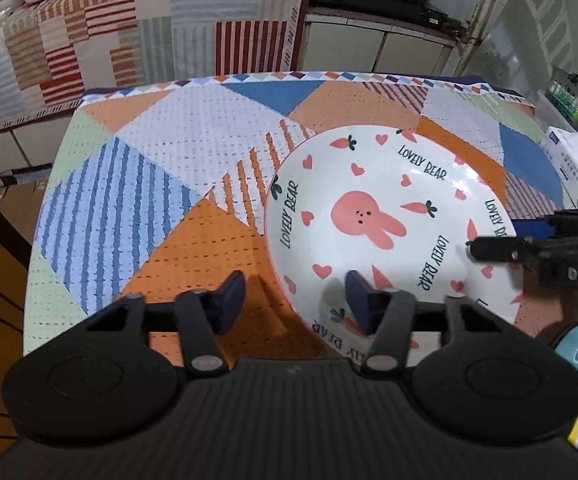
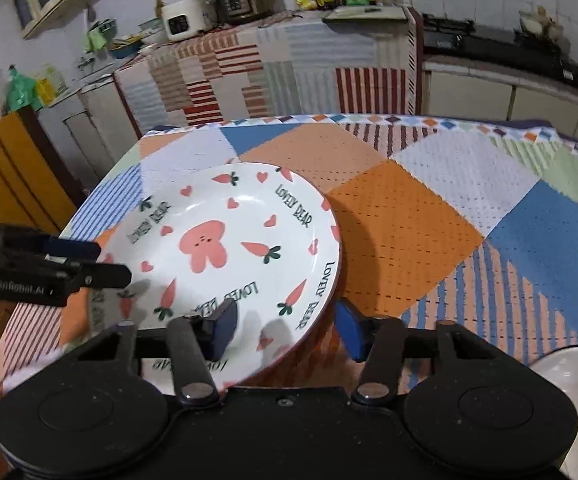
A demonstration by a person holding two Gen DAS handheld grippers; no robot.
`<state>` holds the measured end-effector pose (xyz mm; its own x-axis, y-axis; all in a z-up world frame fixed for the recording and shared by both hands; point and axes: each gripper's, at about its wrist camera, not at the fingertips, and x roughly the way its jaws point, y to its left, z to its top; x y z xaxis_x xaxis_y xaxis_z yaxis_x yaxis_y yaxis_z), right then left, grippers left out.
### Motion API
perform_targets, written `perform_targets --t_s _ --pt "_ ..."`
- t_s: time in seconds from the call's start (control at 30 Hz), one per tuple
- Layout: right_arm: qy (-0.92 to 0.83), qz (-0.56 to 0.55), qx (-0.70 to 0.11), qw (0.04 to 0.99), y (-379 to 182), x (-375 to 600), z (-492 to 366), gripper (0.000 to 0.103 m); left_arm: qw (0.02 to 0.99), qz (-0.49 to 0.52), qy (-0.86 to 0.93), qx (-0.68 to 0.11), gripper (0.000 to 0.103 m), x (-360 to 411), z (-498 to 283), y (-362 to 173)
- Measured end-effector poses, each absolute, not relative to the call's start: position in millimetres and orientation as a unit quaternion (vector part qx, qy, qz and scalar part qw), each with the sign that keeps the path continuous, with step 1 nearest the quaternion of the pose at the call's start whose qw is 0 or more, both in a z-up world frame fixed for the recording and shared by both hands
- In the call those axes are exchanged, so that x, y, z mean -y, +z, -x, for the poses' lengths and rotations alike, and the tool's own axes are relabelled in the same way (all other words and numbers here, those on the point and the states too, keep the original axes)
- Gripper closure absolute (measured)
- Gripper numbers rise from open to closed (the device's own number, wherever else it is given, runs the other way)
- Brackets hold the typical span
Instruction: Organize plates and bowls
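Observation:
A white plate (image 1: 385, 224) with a pink rabbit, carrots, hearts and "LOVELY BEAR" lettering is on the patchwork tablecloth (image 1: 193, 184); it also shows in the right wrist view (image 2: 217, 256). My left gripper (image 1: 295, 300) is open, its jaws astride the plate's near-left rim, one finger over the plate and one over the cloth. My right gripper (image 2: 287, 326) is open, its jaws astride the plate's near-right rim. Each gripper shows from the side in the other's view, the right one (image 1: 529, 248) and the left one (image 2: 49, 272).
A white bowl's rim (image 2: 569, 364) shows at the lower right. A tissue pack (image 1: 573, 168) and a green basket (image 1: 569, 96) stand at the table's right edge. A cloth-covered counter (image 1: 129, 24) with appliances lies beyond the table.

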<state>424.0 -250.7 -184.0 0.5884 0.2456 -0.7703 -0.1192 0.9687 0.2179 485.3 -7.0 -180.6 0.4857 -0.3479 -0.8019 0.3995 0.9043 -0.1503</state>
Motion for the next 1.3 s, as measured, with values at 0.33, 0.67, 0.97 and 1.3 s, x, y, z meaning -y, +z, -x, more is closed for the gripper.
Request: perform_targets --t_s 0.33,0.67,0.97,1.3 --pt "0.101 -0.11 -0.443 0.884 -196.1 266.3 -438.0 0.079 0.852 0.02 -0.22 -0.475 0.077 6.4 -490.0 -189.5" --pt "0.131 -0.097 -0.442 0.882 -157.4 271.6 -406.3 0.084 0.844 0.016 -0.261 -0.468 0.077 -1.3 -449.3 -155.6" --pt "0.137 -0.099 -0.402 0.9 -107.7 272.3 -344.2 0.084 0.854 0.009 -0.282 -0.437 0.077 -6.3 -395.1 -103.5" --pt "0.123 -0.088 -0.389 0.909 -77.8 284.6 -269.2 0.084 0.843 -0.005 -0.302 -0.445 0.076 14.4 -338.3 -84.0"
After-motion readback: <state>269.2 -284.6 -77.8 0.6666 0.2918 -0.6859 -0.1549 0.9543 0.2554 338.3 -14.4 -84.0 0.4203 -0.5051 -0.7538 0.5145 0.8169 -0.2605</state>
